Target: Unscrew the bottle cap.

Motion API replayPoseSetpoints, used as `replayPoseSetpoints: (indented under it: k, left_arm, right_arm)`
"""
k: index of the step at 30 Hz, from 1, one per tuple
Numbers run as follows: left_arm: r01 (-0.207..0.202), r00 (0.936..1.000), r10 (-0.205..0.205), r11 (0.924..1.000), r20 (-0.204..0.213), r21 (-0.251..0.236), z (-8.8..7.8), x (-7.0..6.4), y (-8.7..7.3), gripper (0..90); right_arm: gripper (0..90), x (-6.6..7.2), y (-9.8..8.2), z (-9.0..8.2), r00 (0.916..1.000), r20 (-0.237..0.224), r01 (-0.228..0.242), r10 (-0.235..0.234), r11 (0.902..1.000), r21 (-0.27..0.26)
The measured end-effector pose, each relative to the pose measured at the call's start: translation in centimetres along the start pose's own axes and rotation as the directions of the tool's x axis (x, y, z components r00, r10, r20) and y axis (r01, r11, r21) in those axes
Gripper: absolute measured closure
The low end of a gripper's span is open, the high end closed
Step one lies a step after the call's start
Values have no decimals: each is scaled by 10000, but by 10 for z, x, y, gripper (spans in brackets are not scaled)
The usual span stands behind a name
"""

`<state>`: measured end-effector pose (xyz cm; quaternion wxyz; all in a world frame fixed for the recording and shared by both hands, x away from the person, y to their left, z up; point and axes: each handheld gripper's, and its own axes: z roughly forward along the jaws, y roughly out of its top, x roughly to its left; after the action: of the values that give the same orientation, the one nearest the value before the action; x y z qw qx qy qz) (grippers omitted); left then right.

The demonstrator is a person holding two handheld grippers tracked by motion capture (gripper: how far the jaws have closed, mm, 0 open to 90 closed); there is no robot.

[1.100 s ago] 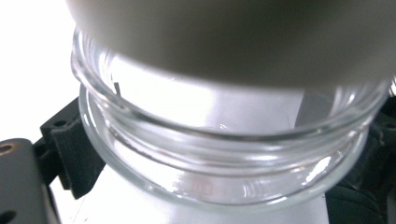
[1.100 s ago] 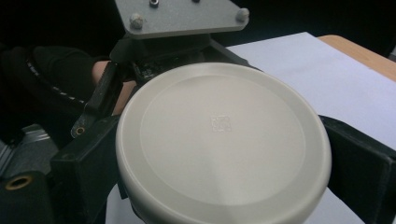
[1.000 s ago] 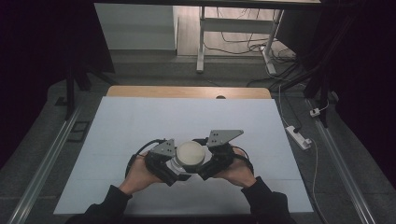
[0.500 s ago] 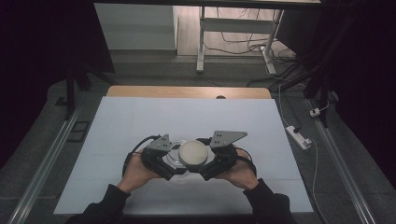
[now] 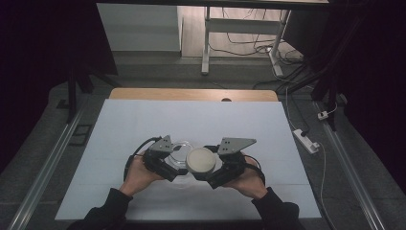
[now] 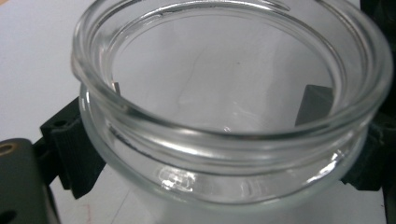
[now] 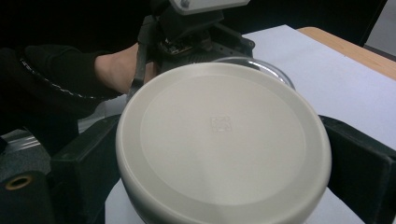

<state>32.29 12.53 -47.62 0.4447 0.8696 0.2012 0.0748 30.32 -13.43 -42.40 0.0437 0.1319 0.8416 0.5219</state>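
Observation:
A clear glass jar (image 5: 178, 149) with an open mouth (image 6: 224, 84) sits between the jaws of my left gripper (image 5: 173, 165), which is shut on it just below the rim. A round cream lid (image 5: 201, 160) is held by its edge in my right gripper (image 5: 207, 173). In the right gripper view the lid (image 7: 222, 135) spans the space between both jaws, and the jar's rim (image 7: 268, 67) shows just behind it, with the left gripper (image 7: 196, 32) beyond. The lid is off the jar's mouth, close beside it on the right.
The white tabletop (image 5: 191, 120) stretches ahead of both hands, with a wooden strip (image 5: 191, 94) along its far edge. A power strip (image 5: 306, 140) and cables lie on the floor at the right. Metal rails (image 5: 45, 177) run along both sides.
The lid has shifted slightly right and toward me with the right gripper. More of the jar's rim now shows to the lid's left. Both hands stay close together.

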Motion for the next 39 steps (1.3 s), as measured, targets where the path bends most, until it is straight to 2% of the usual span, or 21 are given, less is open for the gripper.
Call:
replayPoseSetpoints:
  k: [7, 22, 39]
  left_arm:
    - [171, 9996, -172, 9998, -211, -65, -1, 4, -2, 71]
    - [272, 9985, -283, 9994, -478, -234, -4, 8, -3, 71]
    - [321, 9973, -343, 9989, -648, -352, 3, 21, 7, 70]
  right_arm:
    - [67, 5, -5, 1, 10000, -10, -5, 5, 10000, 51]
    - [67, 15, -17, 2, 10000, 8, 75, -75, 9999, 121]
    - [67, 25, -35, 4, 9998, -40, 175, -173, 9987, 468]
